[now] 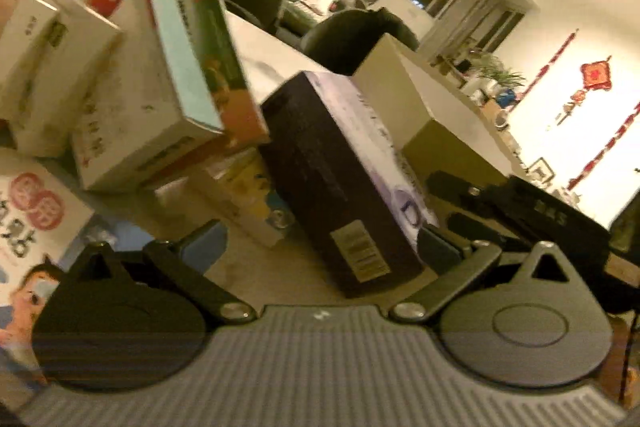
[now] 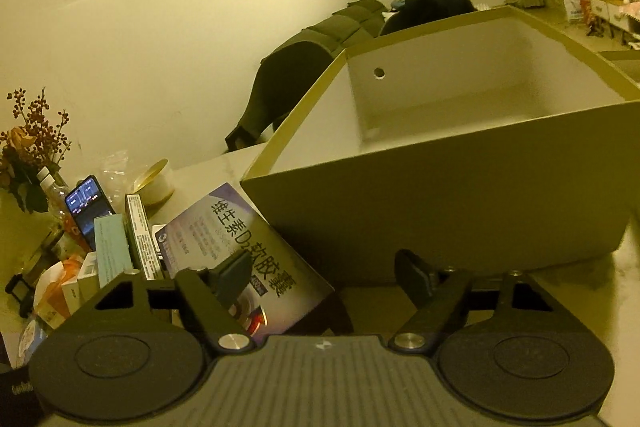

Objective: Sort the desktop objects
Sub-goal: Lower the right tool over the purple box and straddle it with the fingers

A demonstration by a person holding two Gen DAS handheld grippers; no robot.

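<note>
A dark purple vitamin box (image 1: 340,183) stands tilted on the table, leaning toward a big open beige bin (image 1: 404,87). My left gripper (image 1: 320,251) is open around its near end; the right fingertip (image 1: 438,249) is close to the box's edge and the left fingertip is well apart from it. In the right wrist view the same purple box (image 2: 240,243) rests against the bin's (image 2: 440,211) front left corner. My right gripper (image 2: 324,279) is open. Its left finger (image 2: 234,275) overlaps the box's printed face and its right finger stands off it. The right gripper's black body (image 1: 532,211) shows beside the box.
Left of the purple box stands a pile of medicine boxes: a white and teal one (image 1: 140,87), a green one (image 1: 216,59) and a small yellow one (image 1: 248,199). A lit phone (image 2: 86,203), a tape roll (image 2: 156,183) and dried flowers (image 2: 28,147) crowd the table's far left. Dark chairs (image 2: 288,83) stand behind.
</note>
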